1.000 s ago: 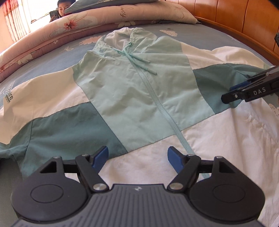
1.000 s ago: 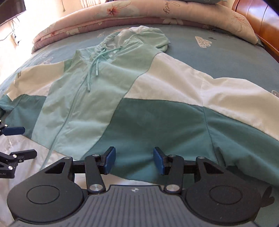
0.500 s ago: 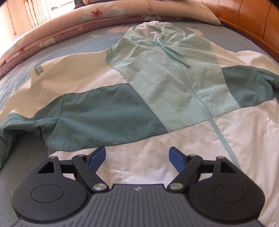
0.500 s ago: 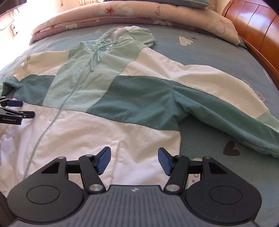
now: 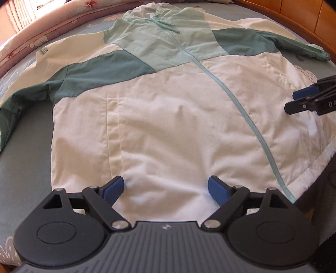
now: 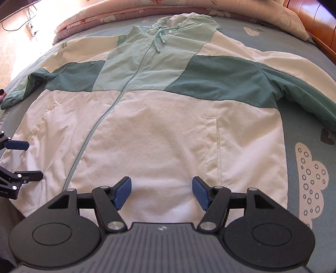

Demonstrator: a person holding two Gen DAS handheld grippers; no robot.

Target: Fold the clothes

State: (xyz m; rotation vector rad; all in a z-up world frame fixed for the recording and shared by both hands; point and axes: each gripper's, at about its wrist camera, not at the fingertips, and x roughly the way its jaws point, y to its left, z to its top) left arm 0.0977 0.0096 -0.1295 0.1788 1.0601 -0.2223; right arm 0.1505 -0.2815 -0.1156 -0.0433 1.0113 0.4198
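Observation:
A hooded zip jacket (image 5: 168, 117) in white, mint and teal panels lies flat, front up, on the bed, hood far and hem near; it also shows in the right wrist view (image 6: 159, 130). Both sleeves are spread out sideways. My left gripper (image 5: 166, 190) is open and empty, just above the white hem left of the zip. My right gripper (image 6: 161, 194) is open and empty above the hem right of the zip. Each gripper shows at the edge of the other's view: the right one (image 5: 308, 100) and the left one (image 6: 23, 159).
The bed has a blue-grey patterned sheet (image 6: 310, 172). A rolled floral quilt (image 6: 126, 12) lies along the far side beyond the hood. A wooden headboard (image 6: 315, 21) runs along the right. The near bed edge lies just under both grippers.
Both grippers have drawn back from the chest of the jacket toward the hem, so the whole jacket now shows. Both stay open and empty.

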